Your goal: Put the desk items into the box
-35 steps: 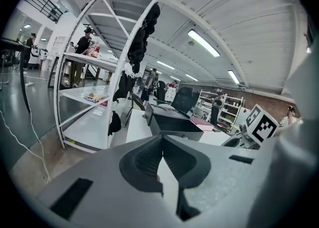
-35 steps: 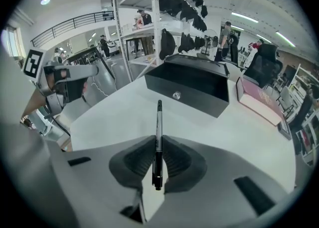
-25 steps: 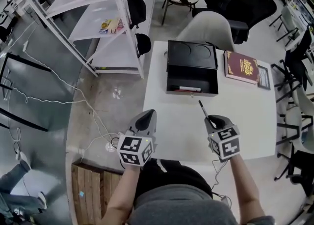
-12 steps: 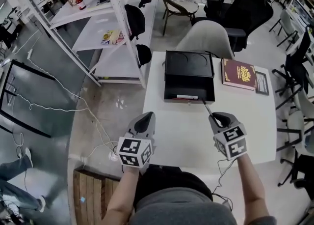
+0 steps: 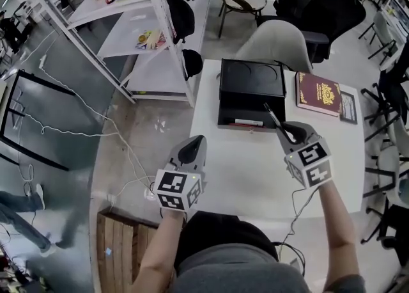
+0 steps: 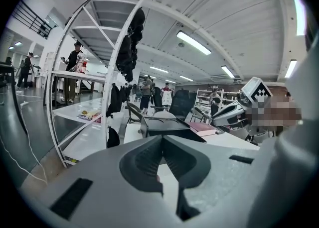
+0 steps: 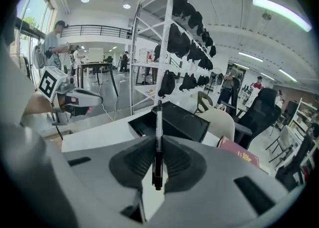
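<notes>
White table [image 5: 255, 176] surface is lying beneath both of my grippers, with shelving and office chairs standing around it.

**Held item.** My right gripper [image 5: 293, 135] is clamping a black pen [image 5: 273, 118] between nearly closed jaws. The pads are pressing on its lower barrel. Most of its length is projecting forward past my fingertips, and the tip is reaching over the near edge of the box [image 5: 231, 105]. My left gripper [image 5: 191, 150] is hanging off to the left, near the table's edge, with its jaws together and holding nothing.

**Risks, as I am judging them.**
- The long free end is acting as a lever, so a knock against the box's near wall or lid could be twisting the pen out of the pads.
- Opening too early would be dropping it short of the box, where a round barrel may be rolling away.
- Released lengthwise, it may be ending up propped on the wall.

**Containers.** The box is standing straight ahead of my right fingertips, with its lid folded back on the far side. Inside, a white marker [image 5: 248, 121] is lying along the near wall, and the remaining floor is looking bare. Ahead and to the right of my fingertips, a maroon book [image 5: 317, 92] and a small dark frame [image 5: 348, 106] are lying outside the box.
</notes>
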A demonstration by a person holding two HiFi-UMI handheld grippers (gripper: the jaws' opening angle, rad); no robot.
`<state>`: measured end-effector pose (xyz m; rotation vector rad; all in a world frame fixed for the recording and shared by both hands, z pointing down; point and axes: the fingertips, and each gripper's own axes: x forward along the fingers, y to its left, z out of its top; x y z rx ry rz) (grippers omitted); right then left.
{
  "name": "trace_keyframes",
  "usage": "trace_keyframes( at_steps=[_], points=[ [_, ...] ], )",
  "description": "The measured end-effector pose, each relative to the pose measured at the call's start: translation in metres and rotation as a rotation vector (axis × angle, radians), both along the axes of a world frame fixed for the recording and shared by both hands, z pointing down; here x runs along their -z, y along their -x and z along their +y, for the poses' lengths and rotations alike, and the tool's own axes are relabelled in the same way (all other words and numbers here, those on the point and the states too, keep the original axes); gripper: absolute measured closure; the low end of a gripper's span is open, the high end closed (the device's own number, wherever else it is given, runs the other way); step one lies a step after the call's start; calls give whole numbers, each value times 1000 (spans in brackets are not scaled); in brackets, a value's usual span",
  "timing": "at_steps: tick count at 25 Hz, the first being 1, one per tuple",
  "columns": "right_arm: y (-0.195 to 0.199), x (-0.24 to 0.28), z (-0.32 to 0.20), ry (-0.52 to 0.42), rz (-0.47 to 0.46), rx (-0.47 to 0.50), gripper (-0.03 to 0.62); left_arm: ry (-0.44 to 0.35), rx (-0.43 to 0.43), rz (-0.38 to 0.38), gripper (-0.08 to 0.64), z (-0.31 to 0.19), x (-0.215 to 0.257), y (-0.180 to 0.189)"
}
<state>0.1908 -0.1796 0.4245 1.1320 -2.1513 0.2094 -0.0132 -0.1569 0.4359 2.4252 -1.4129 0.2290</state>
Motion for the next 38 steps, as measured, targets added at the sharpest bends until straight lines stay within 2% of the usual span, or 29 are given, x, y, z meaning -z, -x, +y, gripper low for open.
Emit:
trace_keyframes(
  at_steps=[16, 22, 28, 38],
  points=[
    [39, -32, -54, 19, 113, 182, 545, 24, 12, 33, 554, -39, -7, 13],
    [44, -48, -63, 30, 189, 246, 545, 40, 20, 37, 554, -47, -13, 18],
    [49, -63, -76, 46, 217, 298, 545, 49, 22, 34, 554, -58, -18, 19],
    [56, -93, -89, 55, 318, 379, 545, 71, 28, 41, 554, -66, -27, 21]
  ],
)
